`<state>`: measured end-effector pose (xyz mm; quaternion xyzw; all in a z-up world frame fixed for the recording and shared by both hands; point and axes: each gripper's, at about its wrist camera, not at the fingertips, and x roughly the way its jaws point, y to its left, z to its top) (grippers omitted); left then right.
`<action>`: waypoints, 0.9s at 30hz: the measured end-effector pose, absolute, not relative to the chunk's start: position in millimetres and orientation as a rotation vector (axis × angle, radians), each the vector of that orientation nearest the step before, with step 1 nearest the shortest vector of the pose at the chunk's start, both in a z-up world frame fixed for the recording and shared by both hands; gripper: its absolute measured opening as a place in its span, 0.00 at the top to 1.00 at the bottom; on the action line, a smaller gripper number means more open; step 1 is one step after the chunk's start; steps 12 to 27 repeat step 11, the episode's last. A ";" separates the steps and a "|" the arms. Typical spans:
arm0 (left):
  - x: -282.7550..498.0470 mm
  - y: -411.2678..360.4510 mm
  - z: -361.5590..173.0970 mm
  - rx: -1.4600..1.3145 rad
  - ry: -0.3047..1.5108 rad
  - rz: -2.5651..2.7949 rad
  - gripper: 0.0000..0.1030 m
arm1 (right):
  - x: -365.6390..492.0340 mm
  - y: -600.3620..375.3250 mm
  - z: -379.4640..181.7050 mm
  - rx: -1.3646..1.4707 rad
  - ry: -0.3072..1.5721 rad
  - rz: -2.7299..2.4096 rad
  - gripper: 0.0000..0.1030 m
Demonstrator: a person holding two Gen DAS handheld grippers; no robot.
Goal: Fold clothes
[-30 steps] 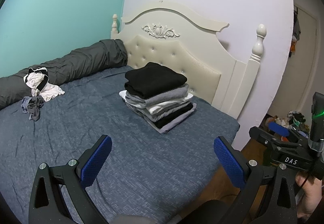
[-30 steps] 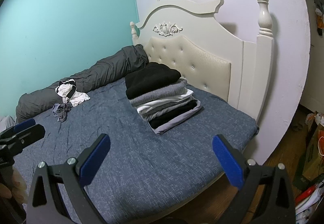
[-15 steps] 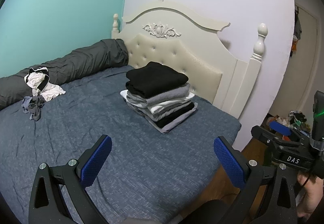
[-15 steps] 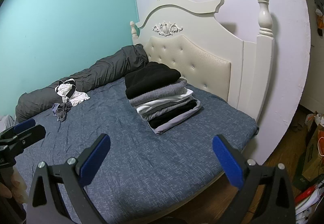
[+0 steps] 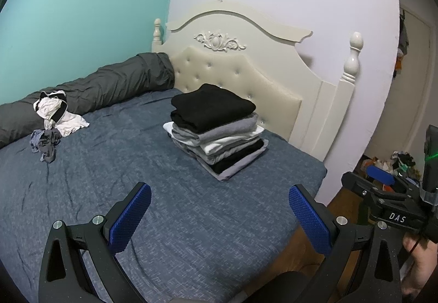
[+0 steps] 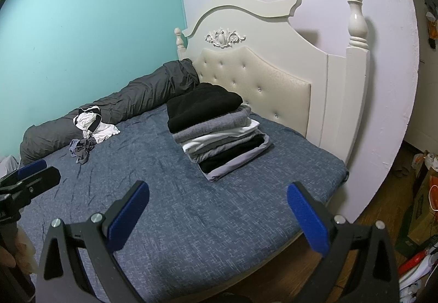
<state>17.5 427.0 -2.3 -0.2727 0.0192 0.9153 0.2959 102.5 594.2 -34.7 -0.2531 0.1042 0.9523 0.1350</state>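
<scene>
Left wrist view: bed (image 5: 191, 221) carries a folded stack (image 5: 216, 127) near the headboard; unfolded clothes (image 5: 54, 122) lie well apart. Little has shifted since earlier; left claw (image 5: 219, 218) and right claw (image 6: 217, 216) hover spread, empty.

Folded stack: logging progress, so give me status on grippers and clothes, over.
Left gripper and right gripper open, empty. Folded stack on bed; unfolded clothes remain by rolled duvet. Path clear.

I count one stack of folded clothes (image 5: 216, 129), two loose clothes piles (image 5: 56, 114) (image 5: 45, 143), one long gray roll (image 5: 93, 89), one bed (image 5: 219, 221).
</scene>
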 end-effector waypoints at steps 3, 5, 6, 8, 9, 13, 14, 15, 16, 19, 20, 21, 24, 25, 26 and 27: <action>17.6 427.0 -2.6 -0.720 0.046 2.440 0.01 | 103.0 594.9 -35.2 -0.733 0.304 2.756 0.02; 17.6 427.5 -2.6 -0.720 0.045 2.435 0.01 | 103.4 595.0 -35.3 -0.733 0.304 2.755 0.02; 17.6 427.6 -2.6 -0.722 0.044 2.434 0.01 | 103.5 595.4 -35.4 -0.732 0.307 2.755 0.02; 17.6 427.6 -2.8 -0.723 0.044 2.435 0.01 | 103.0 596.0 -35.7 -0.734 0.310 2.755 0.02; 17.3 427.8 -3.1 -0.728 0.042 2.434 0.01 | 102.7 596.2 -35.9 -0.736 0.311 2.755 0.02; 17.4 427.7 -2.7 -0.727 0.042 2.438 0.01 | 102.5 596.2 -35.7 -0.737 0.311 2.754 0.02; 17.4 427.7 -2.7 -0.727 0.042 2.438 0.01 | 102.5 596.2 -35.7 -0.737 0.311 2.754 0.02; 17.4 427.7 -2.7 -0.727 0.042 2.438 0.01 | 102.5 596.2 -35.7 -0.737 0.311 2.754 0.02; 17.4 427.7 -2.7 -0.727 0.042 2.438 0.01 | 102.5 596.2 -35.7 -0.737 0.311 2.754 0.02; 17.4 427.7 -2.7 -0.727 0.042 2.438 0.01 | 102.5 596.2 -35.7 -0.737 0.311 2.754 0.02; 17.4 427.7 -2.7 -0.727 0.042 2.438 0.01 | 102.5 596.2 -35.7 -0.737 0.311 2.754 0.02; 17.4 427.7 -2.7 -0.727 0.042 2.438 0.01 | 102.5 596.2 -35.7 -0.737 0.311 2.754 0.02; 17.4 427.7 -2.7 -0.727 0.042 2.438 0.01 | 102.5 596.2 -35.7 -0.737 0.311 2.754 0.02; 17.4 427.7 -2.7 -0.727 0.042 2.438 0.01 | 102.5 596.2 -35.7 -0.737 0.311 2.754 0.02; 17.4 427.7 -2.7 -0.727 0.042 2.438 0.01 | 102.5 596.2 -35.7 -0.737 0.311 2.754 0.02; 17.4 427.7 -2.7 -0.727 0.042 2.438 0.01 | 102.5 596.2 -35.7 -0.737 0.311 2.754 0.02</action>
